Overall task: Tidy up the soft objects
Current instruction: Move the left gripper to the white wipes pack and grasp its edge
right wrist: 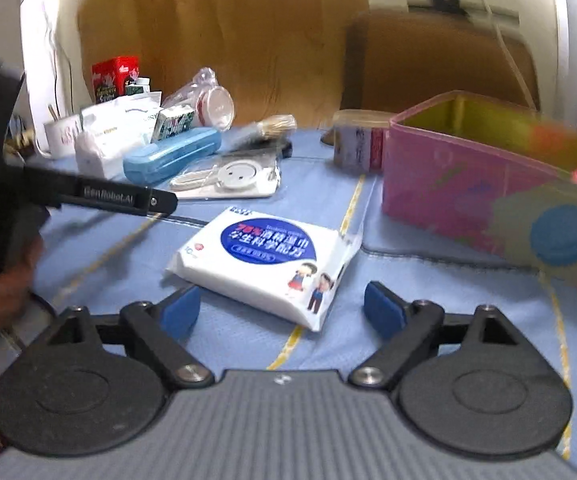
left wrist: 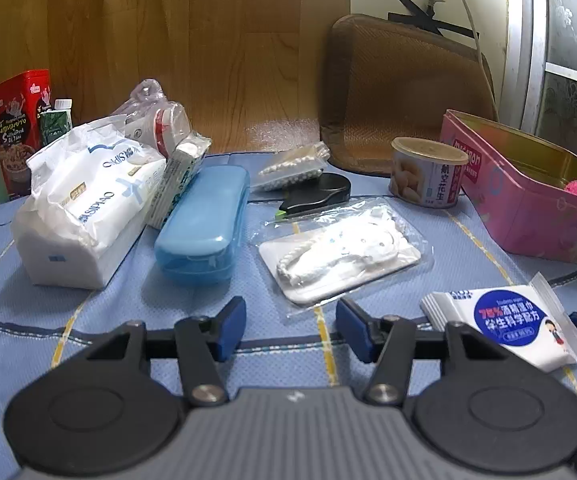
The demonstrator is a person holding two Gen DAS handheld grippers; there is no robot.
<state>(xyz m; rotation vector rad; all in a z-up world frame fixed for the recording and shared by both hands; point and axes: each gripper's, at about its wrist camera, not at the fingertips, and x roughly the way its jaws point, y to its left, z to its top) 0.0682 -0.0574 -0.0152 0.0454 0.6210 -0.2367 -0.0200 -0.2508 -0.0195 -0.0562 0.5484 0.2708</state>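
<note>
Two sets of tongs hovered over a blue quilted surface (left wrist: 68, 320) crowded with household goods. The right tongs (right wrist: 282, 312) stood wide apart and released, their blue pads flanking but not touching a white wet-wipe pack (right wrist: 264, 264) that lay flat just ahead of them. The left tongs (left wrist: 290, 330) were partly spread and grasped nothing, with bare cloth between their pads; a sealed pouch of white cord (left wrist: 340, 256) lay just beyond.

Beside the wipes to the right sat an open pink tin (right wrist: 468, 184), a pink soft item already showing inside it. Farther back lay a white tissue pack (left wrist: 84, 216), a blue plastic case (left wrist: 204, 220) and a small food can (left wrist: 428, 172).

Judging by the layout, the step in hand appeared to be the pickup of the wipe pack for the tin. The next move would call for easing the right tongs forward until the pack sat squarely between the pads, then closing gently, since the soft wrapper looked likely to buckle or slip from a corner hold.
</note>
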